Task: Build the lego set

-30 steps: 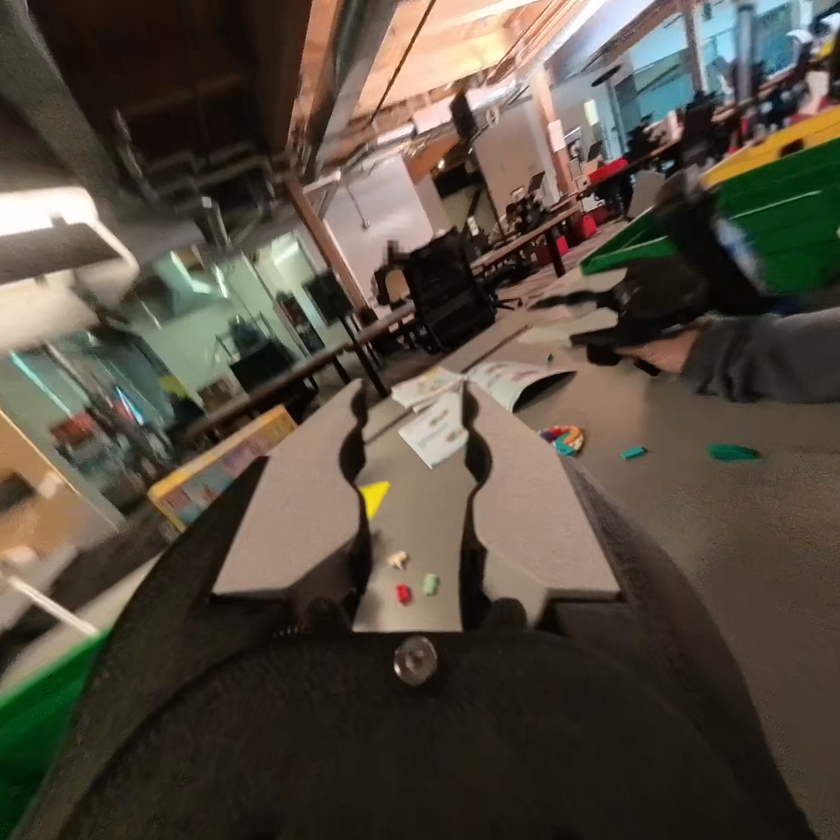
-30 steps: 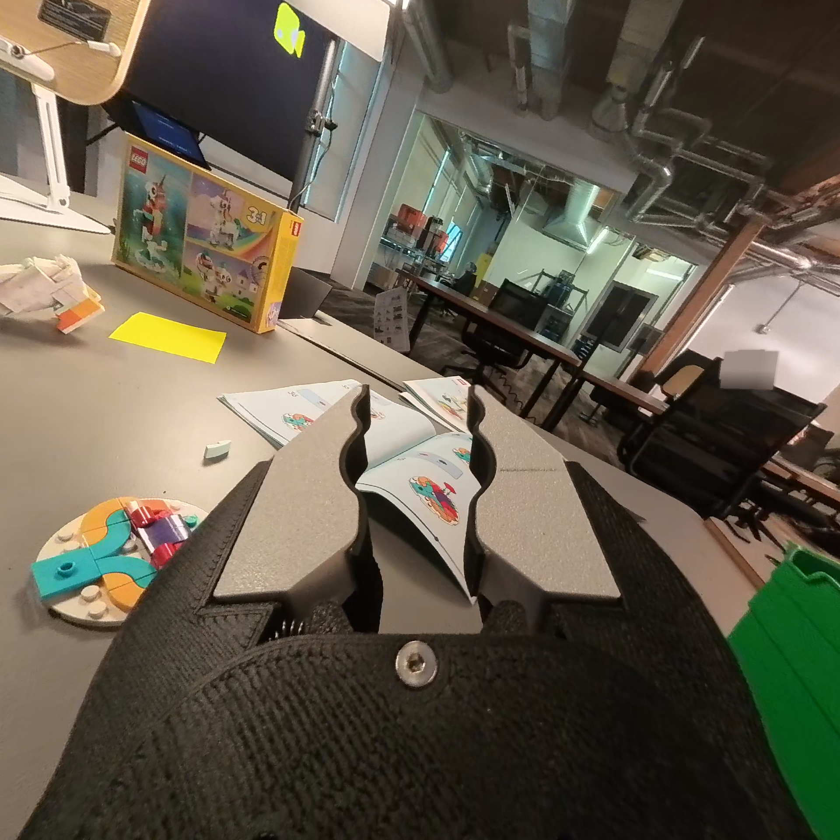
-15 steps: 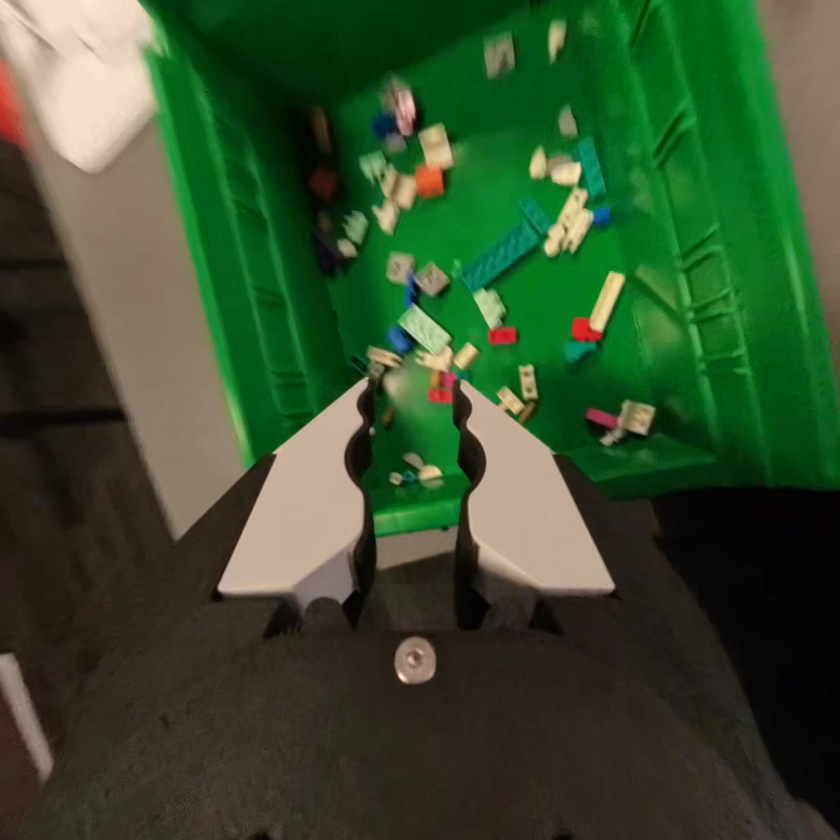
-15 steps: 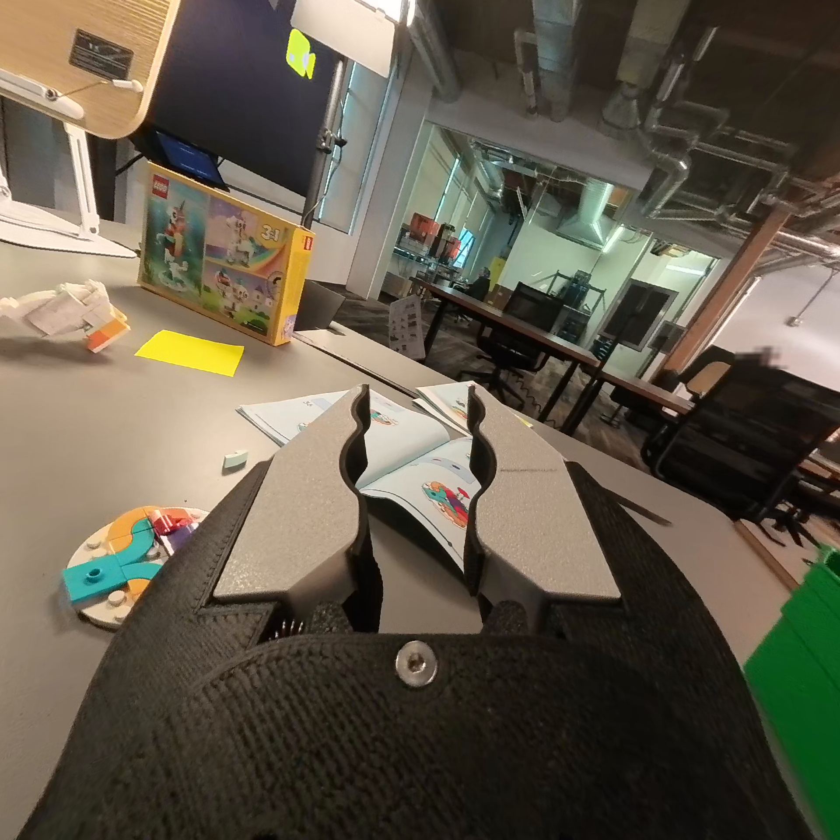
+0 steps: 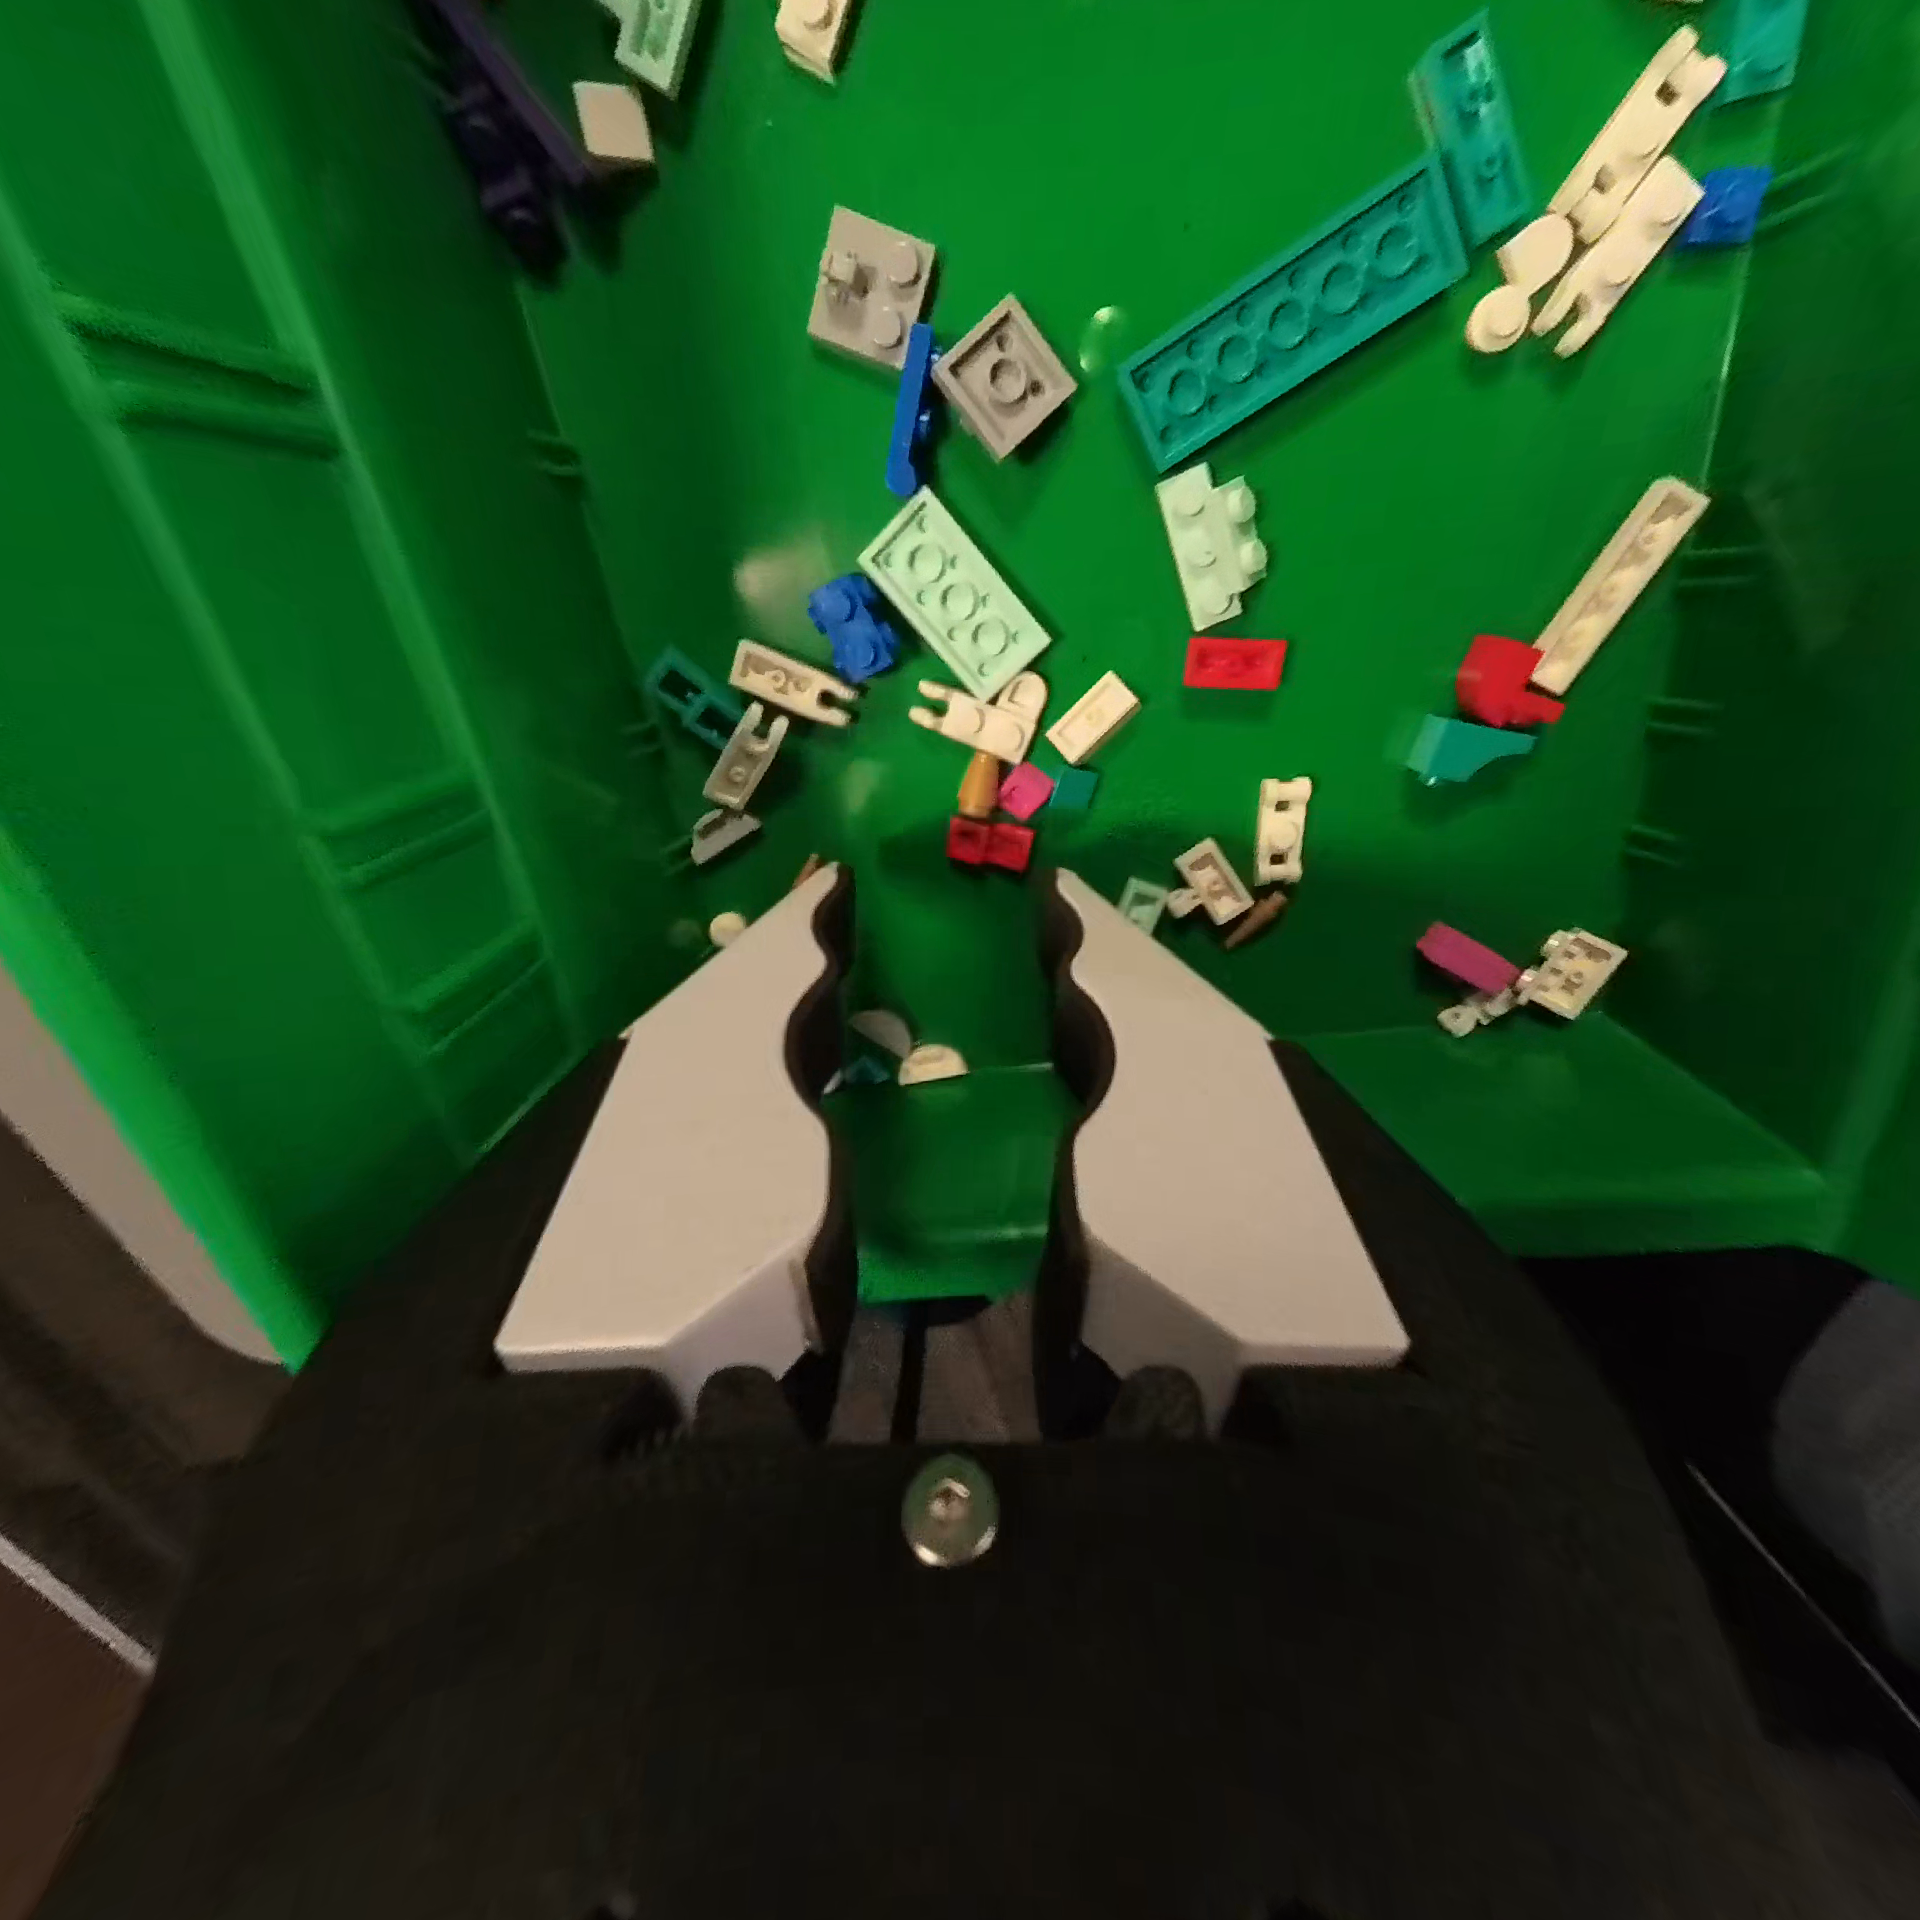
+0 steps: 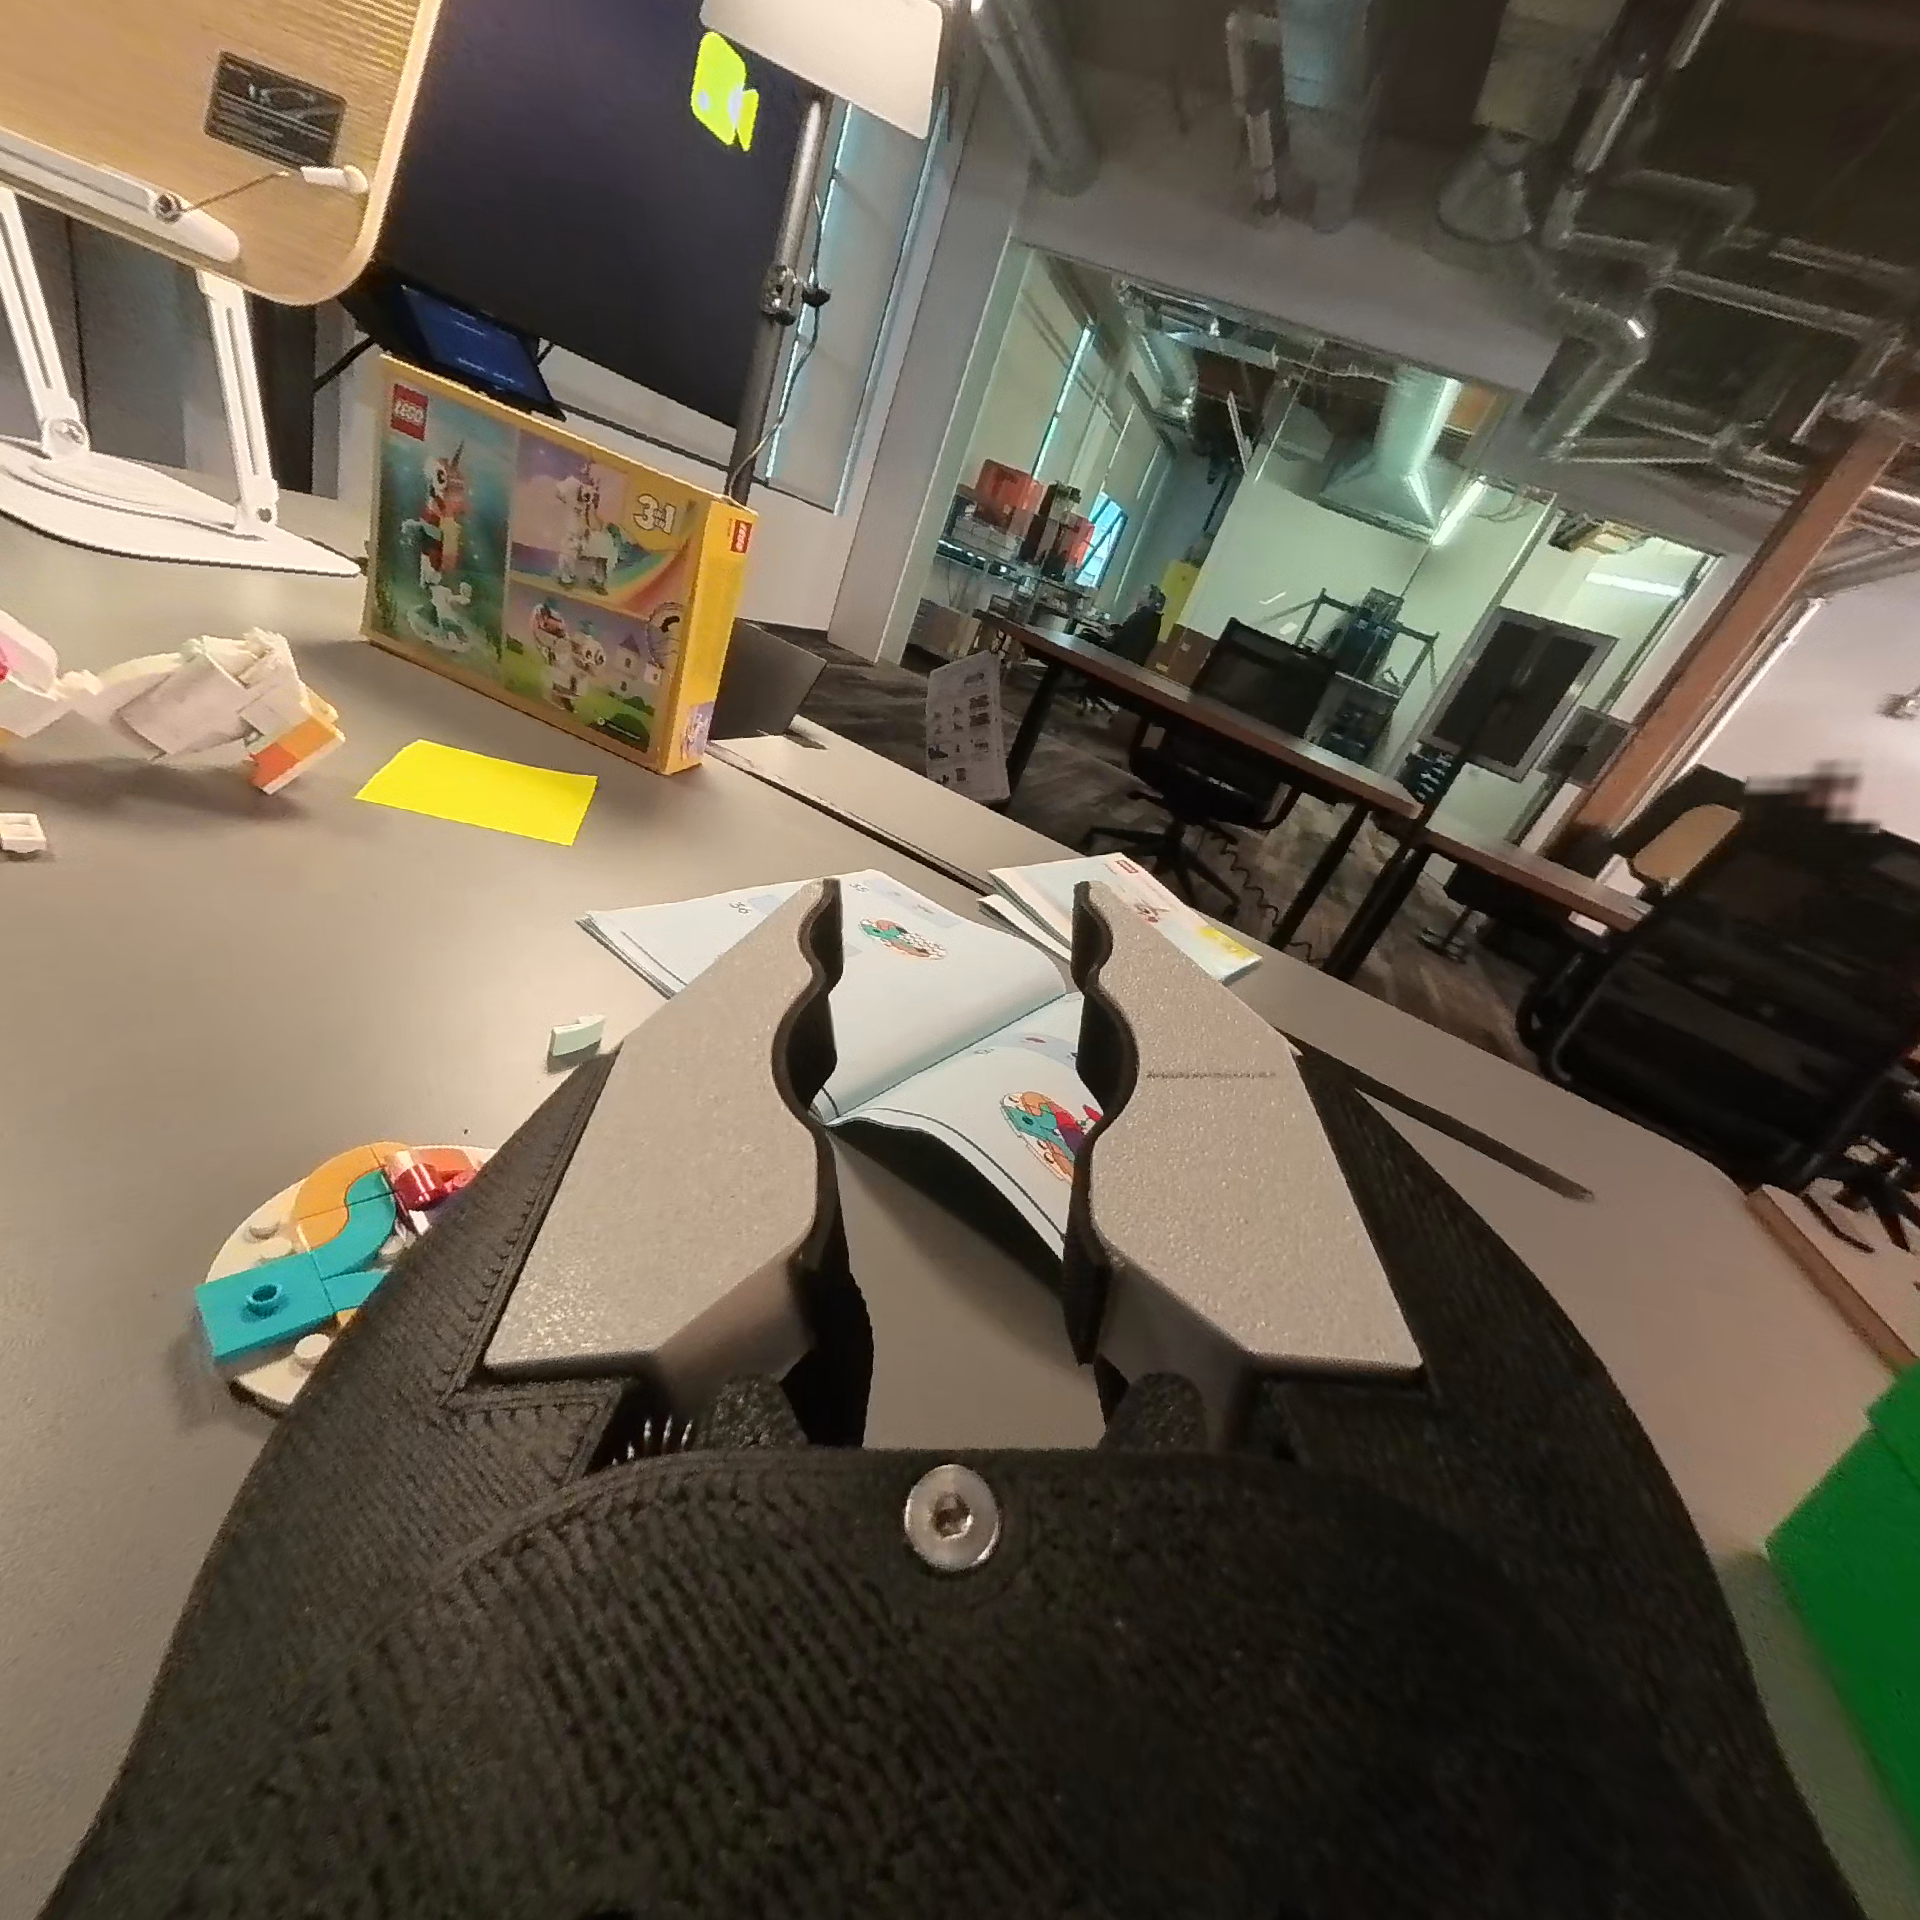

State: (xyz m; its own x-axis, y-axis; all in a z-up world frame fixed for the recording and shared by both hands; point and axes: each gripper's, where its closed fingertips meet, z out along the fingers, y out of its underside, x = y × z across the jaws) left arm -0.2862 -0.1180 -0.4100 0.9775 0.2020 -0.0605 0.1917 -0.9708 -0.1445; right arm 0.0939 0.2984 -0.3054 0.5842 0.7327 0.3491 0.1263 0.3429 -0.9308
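My left gripper [image 5: 945, 883] is open and empty, pointing down into a green bin [image 5: 312, 623] that holds several loose lego pieces. A small red piece [image 5: 989, 840] lies just beyond the fingertips, with a long teal plate [image 5: 1294, 312] and a mint plate [image 5: 958, 594] farther in. My right gripper [image 6: 954, 896] is open and empty above the grey table [image 6: 260, 987]. It points at the open instruction booklet [image 6: 925, 997]. A round partly built lego disc [image 6: 322, 1257] lies to its left.
A yellow lego box [image 6: 551, 561] stands at the back of the table, with a yellow paper sheet [image 6: 478, 790] and a white lego model [image 6: 197, 707] in front of it. A small mint piece [image 6: 575, 1037] lies by the booklet. The green bin's corner [image 6: 1860, 1538] shows at the right. My right fingertips sit around 55 centimeters from my left ones. The mint plate [image 5: 958, 594] lies around 5 centimeters away from my left fingertips.
My left gripper swung from facing across the table to pointing down into the green bin and moved closer to the pieces. My right gripper drifted slightly to the right and stayed open.
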